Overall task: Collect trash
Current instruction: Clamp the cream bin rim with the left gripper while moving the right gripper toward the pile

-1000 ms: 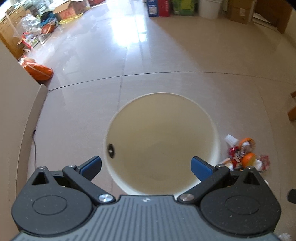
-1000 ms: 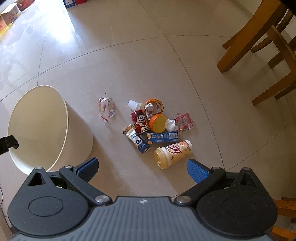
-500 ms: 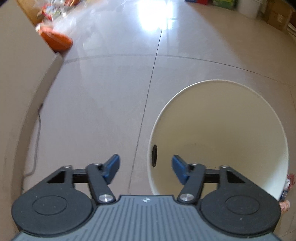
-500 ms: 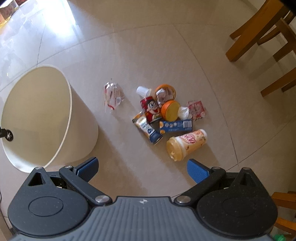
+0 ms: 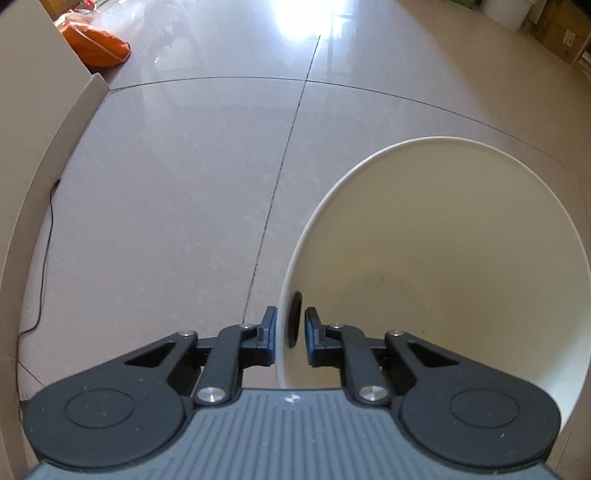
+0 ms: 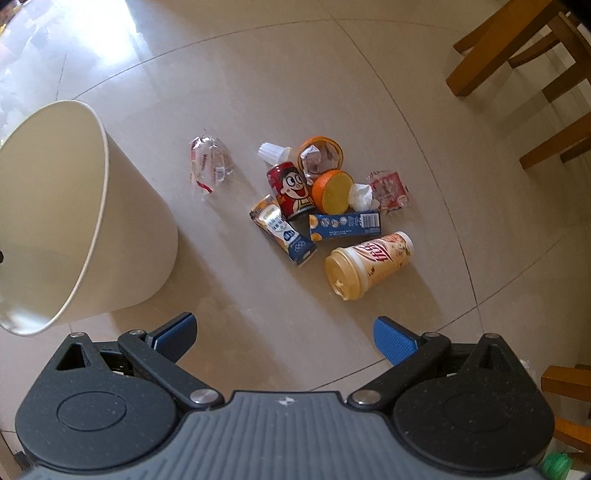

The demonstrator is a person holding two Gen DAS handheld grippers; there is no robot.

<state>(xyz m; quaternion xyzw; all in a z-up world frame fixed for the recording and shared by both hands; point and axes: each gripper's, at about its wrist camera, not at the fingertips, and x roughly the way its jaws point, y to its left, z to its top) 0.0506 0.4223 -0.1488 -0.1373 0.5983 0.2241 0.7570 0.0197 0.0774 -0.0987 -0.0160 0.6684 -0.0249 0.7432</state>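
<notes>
A cream trash bin [image 5: 443, 258] stands tilted on the tiled floor. My left gripper [image 5: 290, 332] is shut on its near rim, one finger outside the wall and one inside beside a black knob [image 5: 294, 319]. In the right wrist view the bin [image 6: 122, 240] is at the left. My right gripper [image 6: 284, 332] hangs open above the floor, holding nothing. Ahead of it lies a trash pile: a milk tea cup [image 6: 369, 266], a red can [image 6: 290, 188], a blue carton [image 6: 345, 225], a milk pouch [image 6: 284, 234], an orange lid [image 6: 332, 186] and a clear wrapper [image 6: 208, 164].
Wooden chair legs [image 6: 517, 48] stand at the right of the pile. A beige furniture panel [image 5: 29, 129] and a black cable [image 5: 46, 240] run along the left. An orange bag [image 5: 96, 48] and a cardboard box [image 5: 561, 33] lie far off.
My left gripper has moved to the bin's left rim and gone from wide open to shut on it. The right gripper has drifted a little; the pile sits slightly further right in its view.
</notes>
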